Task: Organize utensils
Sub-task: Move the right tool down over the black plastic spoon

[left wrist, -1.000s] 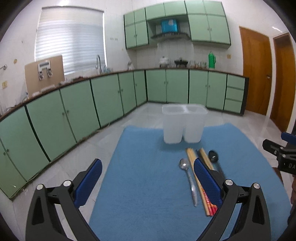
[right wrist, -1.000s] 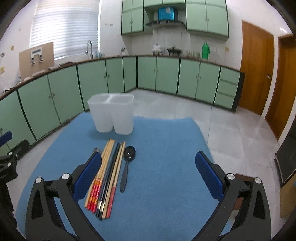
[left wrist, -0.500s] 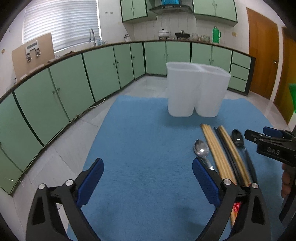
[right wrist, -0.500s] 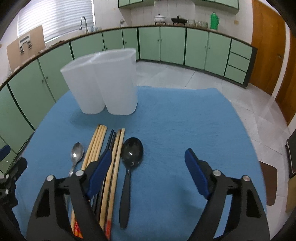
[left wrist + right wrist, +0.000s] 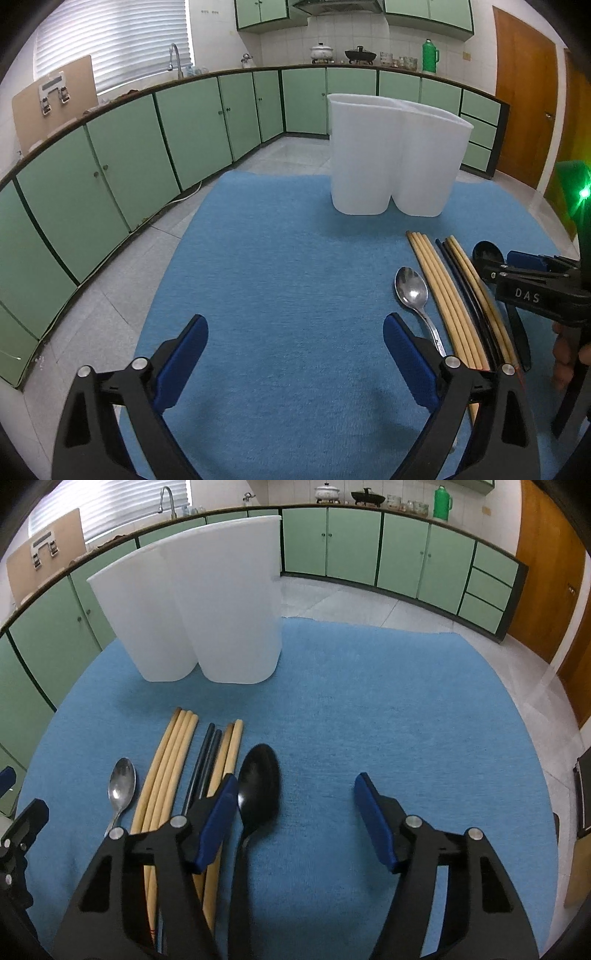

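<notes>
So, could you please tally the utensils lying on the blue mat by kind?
Metal spoon: 1
Black spoon: 1
Wooden chopsticks: 6
Black chopsticks: 2
Total: 10, all on the blue mat.

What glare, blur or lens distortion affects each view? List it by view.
Left wrist view: fisheye bends the cabinets into a curve; a green light flares at the right edge; the metal spoon carries a bright highlight. Right wrist view: the white holder bulges large and near; the black spoon shows a small glint; dark vignette fills the corners. Both sharp.
</notes>
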Demonstrator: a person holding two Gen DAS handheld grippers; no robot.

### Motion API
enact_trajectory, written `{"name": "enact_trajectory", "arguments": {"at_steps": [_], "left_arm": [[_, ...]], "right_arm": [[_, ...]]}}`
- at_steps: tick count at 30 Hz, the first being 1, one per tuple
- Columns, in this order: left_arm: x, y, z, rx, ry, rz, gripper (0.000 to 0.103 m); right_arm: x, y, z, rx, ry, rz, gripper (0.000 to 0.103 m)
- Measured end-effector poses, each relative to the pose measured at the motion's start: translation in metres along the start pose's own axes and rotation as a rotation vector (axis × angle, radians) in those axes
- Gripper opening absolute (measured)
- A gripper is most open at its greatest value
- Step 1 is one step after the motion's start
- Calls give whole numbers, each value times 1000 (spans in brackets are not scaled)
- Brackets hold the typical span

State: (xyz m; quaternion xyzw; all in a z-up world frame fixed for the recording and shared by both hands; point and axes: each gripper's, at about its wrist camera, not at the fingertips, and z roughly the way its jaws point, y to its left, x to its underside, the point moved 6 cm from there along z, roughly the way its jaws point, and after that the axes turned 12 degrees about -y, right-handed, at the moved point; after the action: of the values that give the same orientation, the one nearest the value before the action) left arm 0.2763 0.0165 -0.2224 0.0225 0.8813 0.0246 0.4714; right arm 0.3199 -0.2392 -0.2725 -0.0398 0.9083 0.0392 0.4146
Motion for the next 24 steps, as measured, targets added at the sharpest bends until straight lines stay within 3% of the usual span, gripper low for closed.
{"name": "enact_trajectory", "arguments": {"at_steps": [4, 10, 14, 16, 18, 24], "left_arm": [[-1, -1, 3, 7, 6, 0, 94], [-5, -6, 4, 21, 3, 10, 94], [-11, -10, 6, 33, 0, 13, 94], [-13, -14, 10, 41, 2, 21, 94], [-14, -21, 13, 48, 1, 29, 94], [-19, -39, 28, 89, 18, 28, 94]], "right_arm": [[-2, -10, -3, 34, 2, -12, 59], [-6, -14, -2, -30, 36, 97, 65], [-13, -13, 2, 12, 58, 117, 68], [-16, -13, 5, 47, 60, 111, 64], [-16, -7, 5, 56, 45, 82, 35], [-20, -24, 0, 14, 42, 85, 34]]}}
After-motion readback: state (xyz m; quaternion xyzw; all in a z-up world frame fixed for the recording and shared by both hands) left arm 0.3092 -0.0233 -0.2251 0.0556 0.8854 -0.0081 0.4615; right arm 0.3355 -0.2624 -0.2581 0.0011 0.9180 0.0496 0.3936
